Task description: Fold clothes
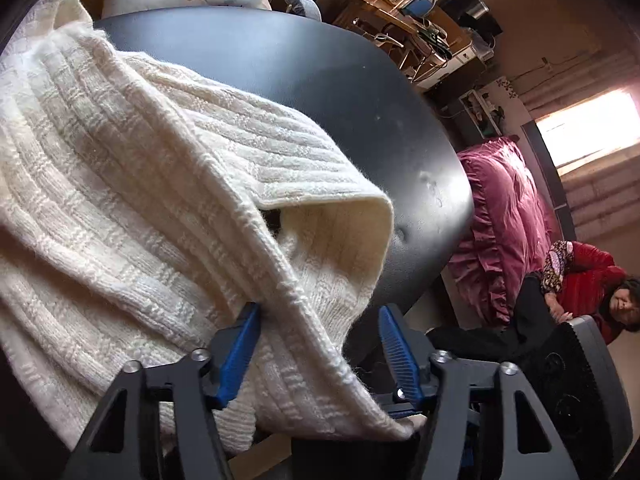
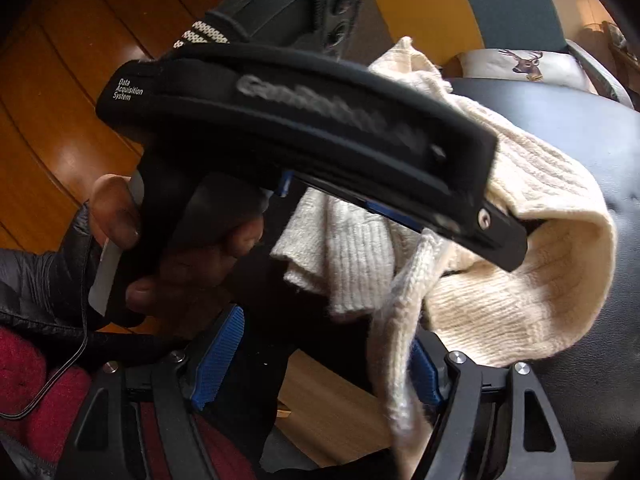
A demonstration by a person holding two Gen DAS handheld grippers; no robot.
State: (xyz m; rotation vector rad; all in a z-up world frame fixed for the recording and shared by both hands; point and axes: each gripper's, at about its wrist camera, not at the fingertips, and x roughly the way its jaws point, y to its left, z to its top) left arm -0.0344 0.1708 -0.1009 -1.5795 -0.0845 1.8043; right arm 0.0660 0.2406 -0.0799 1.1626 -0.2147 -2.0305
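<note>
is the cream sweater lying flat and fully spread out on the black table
No, the cream sweater is bunched and folded over itself on the black table.

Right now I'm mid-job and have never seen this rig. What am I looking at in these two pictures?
Each picture comes from a camera on a handheld claw, looking forward along its two blue-padded fingers. A person holds one claw in each hand; there is no robot arm.

Left view: the left claw stands open, with a band of the cream knit sweater running between its fingers. The sweater lies on a black round table.

Right view: the right claw is also open, a strand of the sweater hanging by one finger. The large black object ahead is the other claw, held by a hand.
</note>
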